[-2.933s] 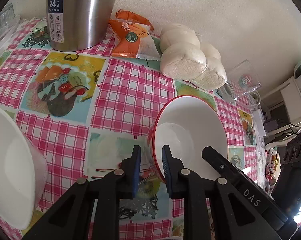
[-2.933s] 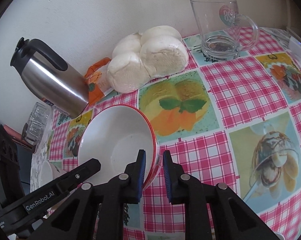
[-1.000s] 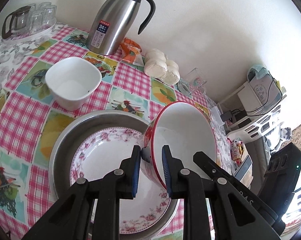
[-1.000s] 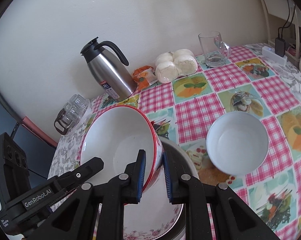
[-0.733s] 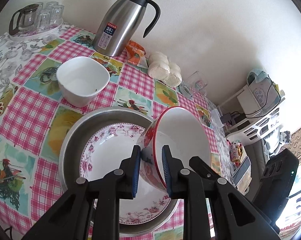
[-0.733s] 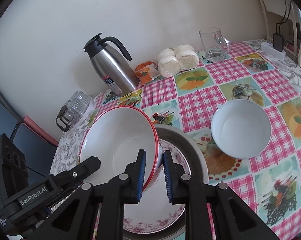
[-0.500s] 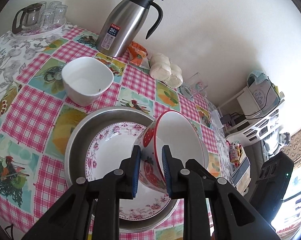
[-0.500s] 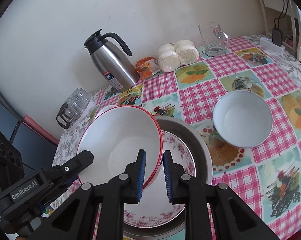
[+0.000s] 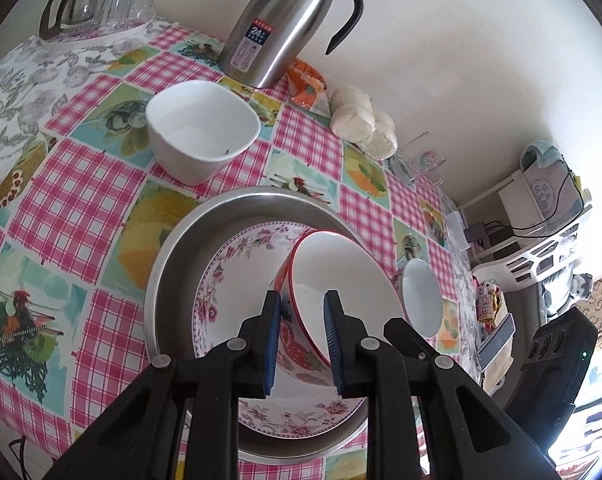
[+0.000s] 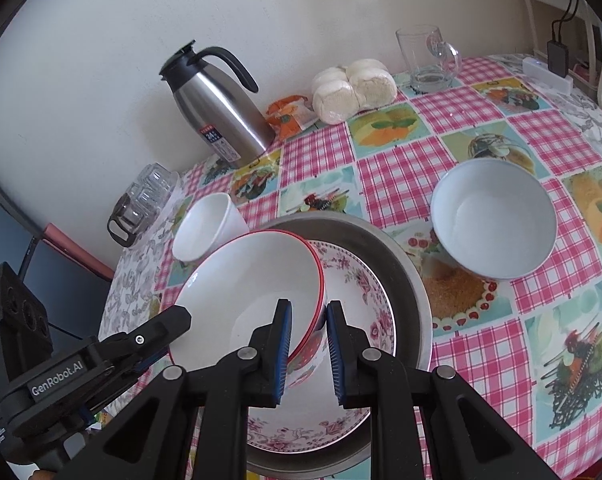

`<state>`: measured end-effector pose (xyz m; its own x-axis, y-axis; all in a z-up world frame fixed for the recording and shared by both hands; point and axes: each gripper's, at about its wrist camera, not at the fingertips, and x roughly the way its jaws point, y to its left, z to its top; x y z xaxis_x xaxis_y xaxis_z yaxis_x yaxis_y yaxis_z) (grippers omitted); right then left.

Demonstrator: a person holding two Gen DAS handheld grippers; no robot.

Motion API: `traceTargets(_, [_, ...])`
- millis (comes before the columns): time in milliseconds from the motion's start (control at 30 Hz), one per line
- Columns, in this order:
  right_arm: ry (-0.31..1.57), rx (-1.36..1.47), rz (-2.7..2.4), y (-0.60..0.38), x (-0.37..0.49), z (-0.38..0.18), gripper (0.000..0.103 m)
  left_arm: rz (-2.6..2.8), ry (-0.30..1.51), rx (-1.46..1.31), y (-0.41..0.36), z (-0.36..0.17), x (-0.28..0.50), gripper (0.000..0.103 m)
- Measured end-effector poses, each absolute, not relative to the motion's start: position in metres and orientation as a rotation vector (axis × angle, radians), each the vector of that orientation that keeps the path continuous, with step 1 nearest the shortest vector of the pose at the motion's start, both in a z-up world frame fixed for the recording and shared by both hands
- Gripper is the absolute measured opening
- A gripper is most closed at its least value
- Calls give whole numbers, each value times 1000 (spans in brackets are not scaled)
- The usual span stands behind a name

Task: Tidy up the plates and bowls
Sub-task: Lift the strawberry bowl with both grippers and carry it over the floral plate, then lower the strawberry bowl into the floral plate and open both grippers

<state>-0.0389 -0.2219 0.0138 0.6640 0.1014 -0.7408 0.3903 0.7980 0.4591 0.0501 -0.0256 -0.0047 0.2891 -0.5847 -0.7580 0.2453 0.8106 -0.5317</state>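
A red-rimmed bowl (image 9: 341, 276) (image 10: 253, 280) with strawberry print hangs just above the flowered plate (image 9: 229, 276) (image 10: 357, 292), which lies inside a steel basin (image 9: 173, 256) (image 10: 401, 264). My left gripper (image 9: 301, 340) is shut on the bowl's near rim. My right gripper (image 10: 308, 348) is shut on the opposite rim. The left gripper's body (image 10: 61, 368) shows at the lower left of the right wrist view. A square white bowl (image 9: 201, 132) (image 10: 209, 228) stands behind the basin. A round white bowl (image 10: 493, 224) (image 9: 421, 300) sits to its right.
On the pink checked tablecloth (image 9: 77, 208) at the wall stand a steel thermos jug (image 9: 285, 24) (image 10: 221, 108), an orange snack packet (image 9: 307, 88), wrapped buns (image 10: 353, 88), and a glass mug (image 10: 429, 60). A tray of glasses (image 9: 97, 8) sits far left. A shelf cart (image 9: 541, 220) stands beyond the table's right edge.
Both grippers have carried the red-rimmed bowl down and over the flowered plate in the basin. The table looks closer now, and the grips are unchanged.
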Motion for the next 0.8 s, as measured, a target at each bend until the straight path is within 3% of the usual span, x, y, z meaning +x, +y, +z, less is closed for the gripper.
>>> traceTargets(800, [870,609,-159,-216,-34,10,19,-534,1176,-350,-20,-9,52,22])
